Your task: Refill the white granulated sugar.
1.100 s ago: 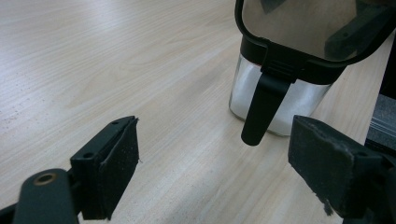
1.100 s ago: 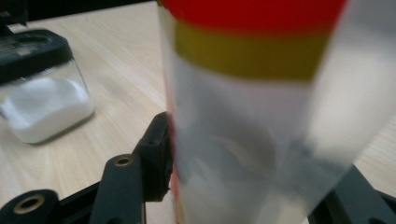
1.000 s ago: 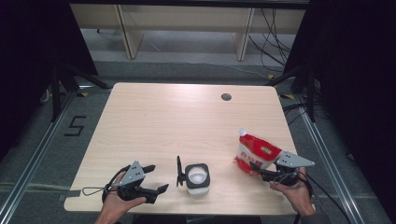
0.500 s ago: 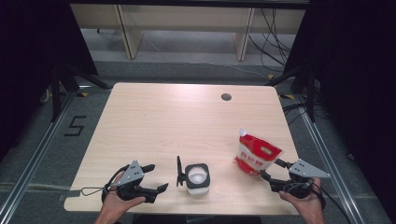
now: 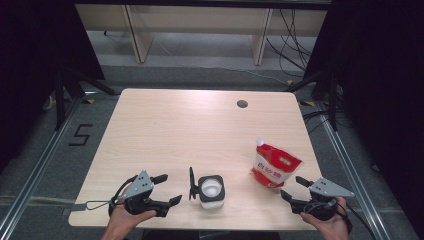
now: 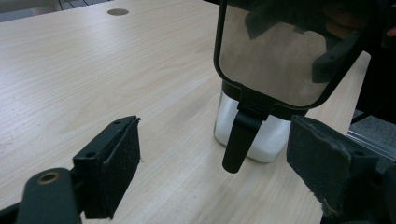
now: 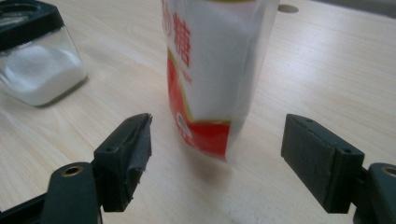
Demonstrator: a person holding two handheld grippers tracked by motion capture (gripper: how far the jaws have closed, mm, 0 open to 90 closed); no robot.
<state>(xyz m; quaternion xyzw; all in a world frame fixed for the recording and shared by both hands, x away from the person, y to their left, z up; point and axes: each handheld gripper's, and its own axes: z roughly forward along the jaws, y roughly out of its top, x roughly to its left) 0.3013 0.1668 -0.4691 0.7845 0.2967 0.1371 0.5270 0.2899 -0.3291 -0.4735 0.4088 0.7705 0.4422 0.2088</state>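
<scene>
Near table's front edge: sugar pouch (image 5: 275, 167) stands upright, jar (image 5: 211, 190) lid flipped up.
Right gripper (image 5: 295, 190) has just been opening, nothing between; left gripper (image 5: 167, 188) gapes empty beside jar, ready.

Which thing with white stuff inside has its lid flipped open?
The glass jar, near the table's front edge. Its black lid stands up on its hinge. The red and white pouch standing to its right has no lid and looks sealed.

pouch (image 7: 205, 70): top cut off by frame edge | jar (image 6: 254, 135): mouth hidden behind its raised lid (image 6: 280, 46) | pouch print: blurred, unreadable
</scene>
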